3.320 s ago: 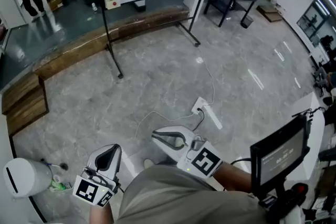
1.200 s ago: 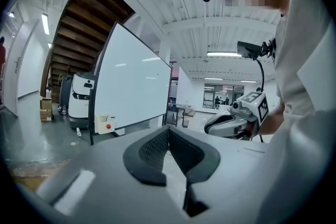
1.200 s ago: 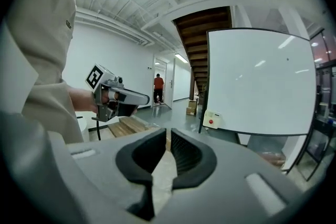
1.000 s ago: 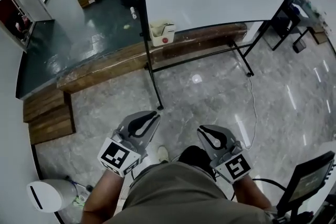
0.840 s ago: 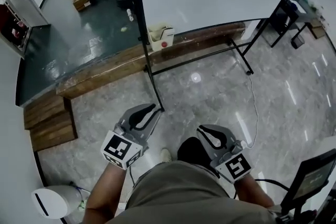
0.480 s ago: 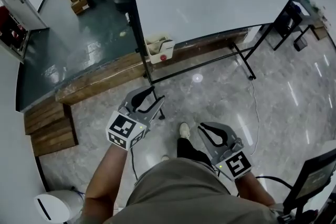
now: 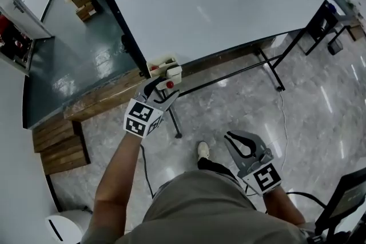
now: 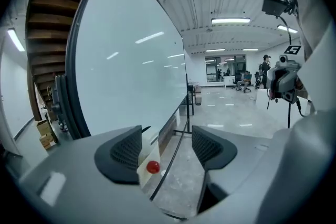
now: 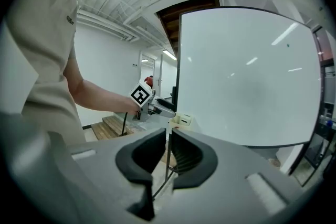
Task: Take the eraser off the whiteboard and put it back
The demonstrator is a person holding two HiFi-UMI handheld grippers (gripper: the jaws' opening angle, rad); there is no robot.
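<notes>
The eraser (image 7: 166, 72), a cream block with a red dot, sits at the lower left corner of the whiteboard (image 7: 229, 3), beside the black stand post. My left gripper (image 7: 162, 90) reaches up to it with its jaws opening. In the left gripper view the eraser (image 8: 148, 163) lies between the open pads, nearer the left one and not pressed by either, and the left gripper (image 8: 168, 145) holds nothing. My right gripper (image 7: 242, 144) hangs low by my right side, shut and empty. In the right gripper view the right gripper (image 9: 169, 147) faces the board (image 9: 247, 76) and the eraser (image 9: 182, 120).
A wooden step (image 7: 103, 101) runs along the floor under the board. The stand's foot (image 7: 177, 133) and cross bar (image 7: 240, 72) lie near my feet. A cable (image 7: 282, 117) trails on the tiles. A white bin (image 7: 66, 227) stands at lower left, a screen (image 7: 343, 203) at lower right.
The person has stepped closer to the whiteboard. My left gripper has moved forward to the eraser and its jaws have spread apart. The right gripper followed, still shut.
</notes>
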